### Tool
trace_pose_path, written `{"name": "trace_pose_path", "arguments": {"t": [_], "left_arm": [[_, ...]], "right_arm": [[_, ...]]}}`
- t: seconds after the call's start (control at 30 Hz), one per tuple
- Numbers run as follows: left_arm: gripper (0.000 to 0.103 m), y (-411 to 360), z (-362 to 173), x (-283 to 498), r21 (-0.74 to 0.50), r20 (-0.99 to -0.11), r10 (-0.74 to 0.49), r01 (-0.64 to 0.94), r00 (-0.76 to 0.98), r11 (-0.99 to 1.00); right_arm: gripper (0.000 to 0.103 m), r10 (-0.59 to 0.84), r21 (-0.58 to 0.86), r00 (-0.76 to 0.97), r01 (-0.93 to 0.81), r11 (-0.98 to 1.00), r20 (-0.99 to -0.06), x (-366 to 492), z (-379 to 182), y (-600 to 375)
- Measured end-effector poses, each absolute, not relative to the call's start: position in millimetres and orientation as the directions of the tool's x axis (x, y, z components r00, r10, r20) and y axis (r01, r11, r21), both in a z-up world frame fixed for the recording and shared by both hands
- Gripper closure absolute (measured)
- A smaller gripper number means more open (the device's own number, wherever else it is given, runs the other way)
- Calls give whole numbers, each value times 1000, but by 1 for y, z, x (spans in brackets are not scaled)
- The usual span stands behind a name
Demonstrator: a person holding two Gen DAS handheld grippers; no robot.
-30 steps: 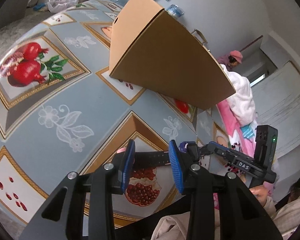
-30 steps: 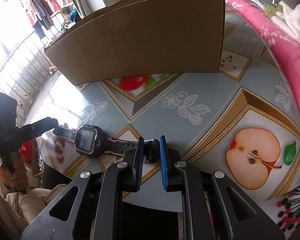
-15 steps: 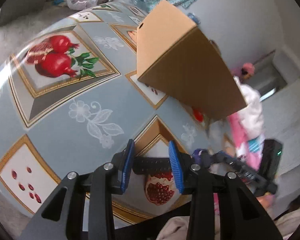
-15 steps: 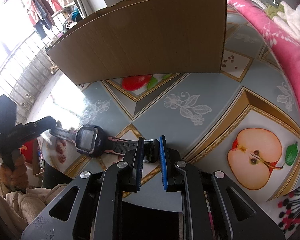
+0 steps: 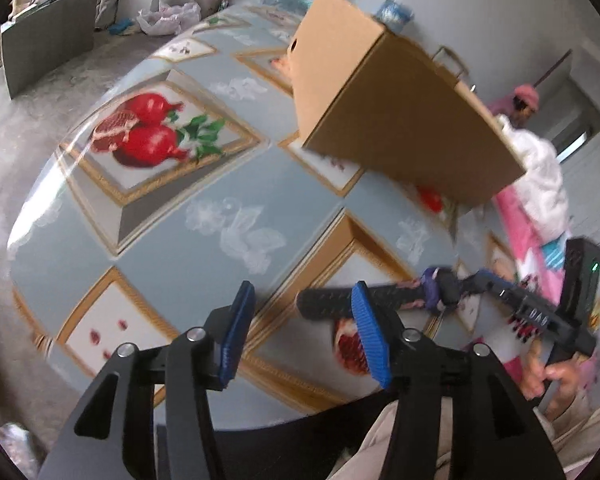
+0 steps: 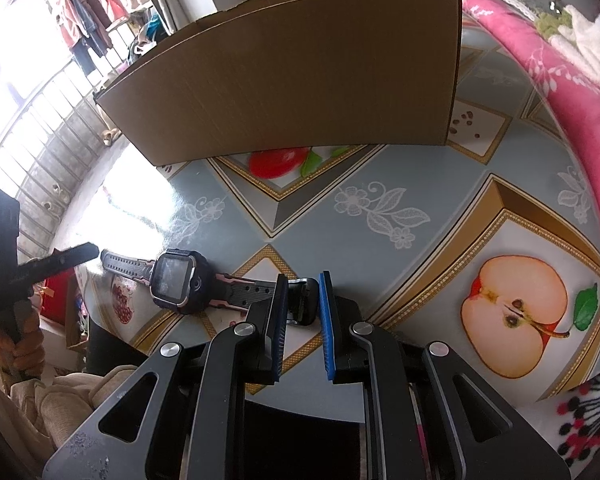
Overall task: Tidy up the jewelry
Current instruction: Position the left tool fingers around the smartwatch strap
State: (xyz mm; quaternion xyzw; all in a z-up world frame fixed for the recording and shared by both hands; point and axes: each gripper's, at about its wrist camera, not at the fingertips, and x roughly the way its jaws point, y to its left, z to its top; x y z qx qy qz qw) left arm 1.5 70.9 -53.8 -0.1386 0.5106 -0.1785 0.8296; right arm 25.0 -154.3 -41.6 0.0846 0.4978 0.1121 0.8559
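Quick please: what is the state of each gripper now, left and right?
Left gripper: open, holding nothing; the watch strap end lies beside it.
Right gripper: closed on the watch strap's buckle end.

our left wrist view looks from the near edge rightward, our right one leftward; both sit low, sharing the watch and box.

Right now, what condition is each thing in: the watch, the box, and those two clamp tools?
watch: lying flat on the table, face up, straps stretched out.
cardboard box: standing upright on the table behind the watch, top open.
left gripper: open, holding nothing, strap tip beside its right finger.
right gripper: closed on the watch's buckle end, strap pinched between the blue pads.
tablecloth: spread flat, glossy.
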Motion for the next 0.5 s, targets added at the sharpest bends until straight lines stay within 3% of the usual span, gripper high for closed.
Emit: {"name": "trace_pose_path", "arguments": {"t": [0.27,0.5], "left_arm": [[54,58,-65,2,-462,-808,-496,181,318,868],[50,80,-74,9,-636,-705,-631,104,324,765]], "right_arm": [[90,283,267,490,-105,958,-825,25,-42,-155],[90,293,276,493,-109,955,-820,24,-43,-158]]}}
